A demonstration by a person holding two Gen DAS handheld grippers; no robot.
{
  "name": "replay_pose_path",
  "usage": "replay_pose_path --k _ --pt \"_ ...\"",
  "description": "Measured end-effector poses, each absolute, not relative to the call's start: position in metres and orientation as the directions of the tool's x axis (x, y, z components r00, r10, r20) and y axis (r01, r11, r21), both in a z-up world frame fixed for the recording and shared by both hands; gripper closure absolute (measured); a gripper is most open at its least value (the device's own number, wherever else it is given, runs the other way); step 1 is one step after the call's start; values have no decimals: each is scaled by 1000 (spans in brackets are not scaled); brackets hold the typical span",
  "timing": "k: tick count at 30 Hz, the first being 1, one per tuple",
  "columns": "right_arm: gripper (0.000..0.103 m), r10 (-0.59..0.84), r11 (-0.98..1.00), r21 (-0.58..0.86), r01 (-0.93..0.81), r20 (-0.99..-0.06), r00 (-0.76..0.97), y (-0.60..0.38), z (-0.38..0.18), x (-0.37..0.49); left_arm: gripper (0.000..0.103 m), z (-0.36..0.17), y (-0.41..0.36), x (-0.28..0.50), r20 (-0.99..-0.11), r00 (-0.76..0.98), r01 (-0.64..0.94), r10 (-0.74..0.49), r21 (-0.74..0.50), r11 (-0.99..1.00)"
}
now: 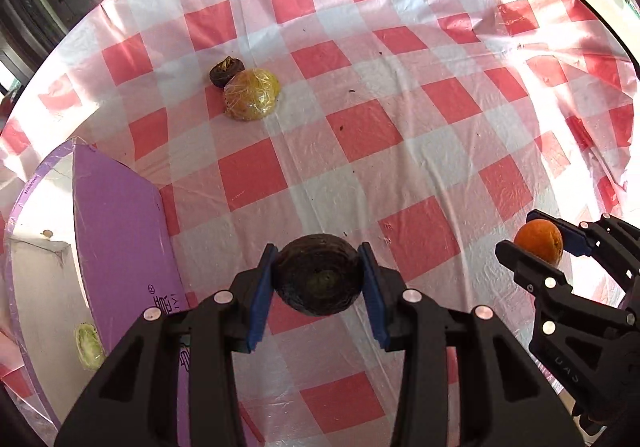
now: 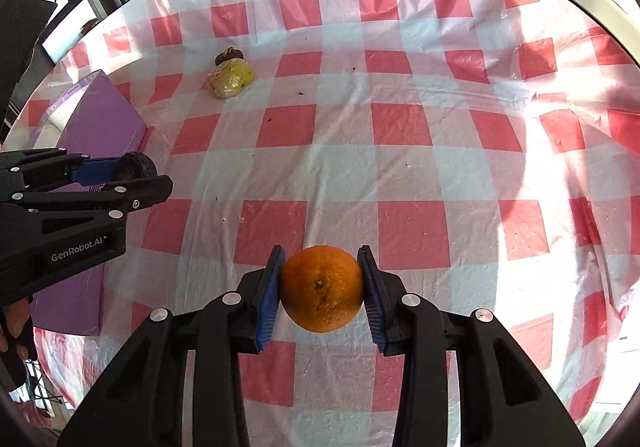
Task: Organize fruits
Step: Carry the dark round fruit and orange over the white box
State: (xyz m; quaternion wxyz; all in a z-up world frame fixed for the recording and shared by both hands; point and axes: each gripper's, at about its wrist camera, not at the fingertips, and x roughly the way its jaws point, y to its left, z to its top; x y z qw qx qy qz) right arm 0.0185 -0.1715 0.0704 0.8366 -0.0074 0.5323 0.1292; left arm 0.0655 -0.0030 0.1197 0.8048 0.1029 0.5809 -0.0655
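The left gripper [image 1: 320, 277] has its 2 blue pads clamped on a dark round fruit [image 1: 319, 274], held clear above the checked tablecloth [image 1: 360, 151]. The right gripper [image 2: 321, 289] is likewise closed tight on an orange [image 2: 321, 288], pads on opposite sides near its widest part. Both grips look centred, so neither fruit should roll out.

Just beside the left gripper sits the purple box [image 1: 120, 239] with its flap standing up — probably where the fruit goes; 1 pale green fruit [image 1: 89, 345] already lies inside. The carry should clear that raised flap, go in one gripper at a time so the 2 do not crowd each other, and let go low over the box floor.

Farther out, a yellow wrapped fruit [image 1: 251, 95] touches a small dark fruit [image 1: 226, 71] — both are yet to be collected.
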Motion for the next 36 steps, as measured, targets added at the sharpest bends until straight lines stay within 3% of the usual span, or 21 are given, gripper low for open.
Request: replay_pose_path --k 19,36 --pt "66 191 969 86 -233 -858 476 -91 129 -28 62 178 67 3 -903 426 232 -53 52 971" --pt "66 296 905 78 -418 -820 489 14 155 -54 62 177 161 -30 -898 441 123 -7 53 991"
